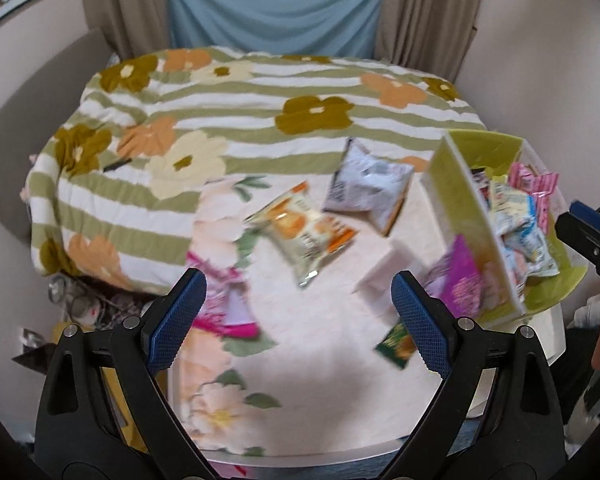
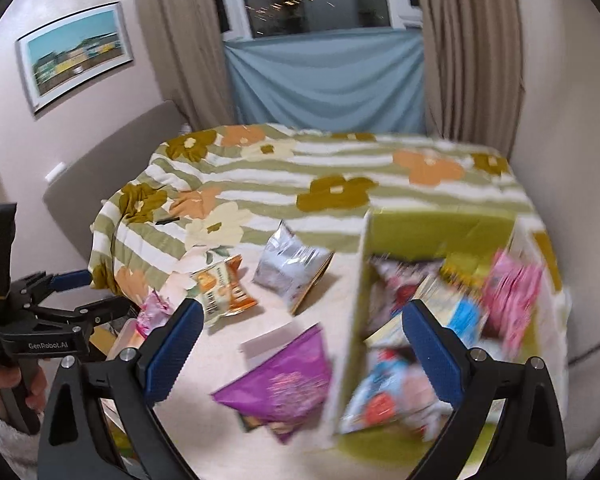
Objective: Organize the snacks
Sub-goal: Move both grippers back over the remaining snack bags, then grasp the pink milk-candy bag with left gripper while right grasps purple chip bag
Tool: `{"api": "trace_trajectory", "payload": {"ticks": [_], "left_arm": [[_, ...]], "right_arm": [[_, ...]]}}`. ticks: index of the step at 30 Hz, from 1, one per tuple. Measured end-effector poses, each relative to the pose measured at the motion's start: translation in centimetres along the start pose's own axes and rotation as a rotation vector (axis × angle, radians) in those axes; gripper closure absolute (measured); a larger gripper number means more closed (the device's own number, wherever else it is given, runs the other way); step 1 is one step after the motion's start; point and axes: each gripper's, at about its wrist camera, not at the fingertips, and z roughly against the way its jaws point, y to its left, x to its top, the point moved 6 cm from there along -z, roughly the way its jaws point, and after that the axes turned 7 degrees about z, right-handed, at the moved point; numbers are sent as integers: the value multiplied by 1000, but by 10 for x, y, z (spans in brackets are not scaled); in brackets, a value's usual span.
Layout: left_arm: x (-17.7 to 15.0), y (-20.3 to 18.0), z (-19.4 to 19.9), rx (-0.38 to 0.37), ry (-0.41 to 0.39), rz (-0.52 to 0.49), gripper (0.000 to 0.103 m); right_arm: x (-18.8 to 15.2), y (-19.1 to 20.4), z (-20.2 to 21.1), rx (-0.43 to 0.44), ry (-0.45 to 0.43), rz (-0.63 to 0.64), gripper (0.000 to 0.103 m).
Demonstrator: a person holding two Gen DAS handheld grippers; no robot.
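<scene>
A green-lined cardboard box (image 1: 476,148) (image 2: 432,224) at the right holds several snack packets. Loose on the floral table lie an orange-and-white snack bag (image 1: 304,228) (image 2: 220,288), a silver-white bag (image 1: 364,188) (image 2: 288,264), a purple bag (image 2: 284,384) (image 1: 460,280) against the box wall, a pink packet (image 1: 228,300) and a small green packet (image 1: 396,346). My left gripper (image 1: 298,312) is open and empty above the table, short of the orange bag. My right gripper (image 2: 302,348) is open and empty above the purple bag and the box's near wall.
A striped floral blanket (image 1: 228,96) covers the bed behind the table. A white card (image 1: 384,276) lies by the box. Curtains and a blue cloth (image 2: 328,80) hang at the back. The left gripper also shows in the right wrist view (image 2: 66,280), at the table's left edge.
</scene>
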Motion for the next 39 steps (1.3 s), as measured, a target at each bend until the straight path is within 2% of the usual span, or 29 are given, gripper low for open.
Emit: {"api": "trace_trajectory", "payload": {"ticks": [4, 8, 16, 18, 23, 26, 29, 31, 39], "left_arm": [[-7, 39, -16, 1, 27, 1, 10], [-13, 70, -39, -36, 65, 12, 10], [-28, 110, -107, -62, 148, -7, 10], [-31, 115, -122, -61, 168, -12, 10], [-36, 126, -155, -72, 213, -5, 11], [-38, 125, -171, -75, 232, -11, 14], [-42, 122, -185, -85, 263, -16, 24], [-43, 120, -191, -105, 274, -15, 26], [-43, 115, -197, -85, 273, -54, 29]], "right_arm": [[-11, 22, -14, -59, 20, -77, 4], [-23, 37, -32, -129, 46, -163, 4], [-59, 62, -59, -302, 79, -240, 4], [-70, 65, -64, -355, 78, -265, 4], [-95, 72, -73, -415, 79, -318, 4], [-102, 78, -78, -451, 83, -314, 4], [-112, 81, -87, -488, 87, -301, 4], [-121, 80, -95, -516, 97, -292, 4], [-137, 57, -123, -598, 142, -300, 4]]}}
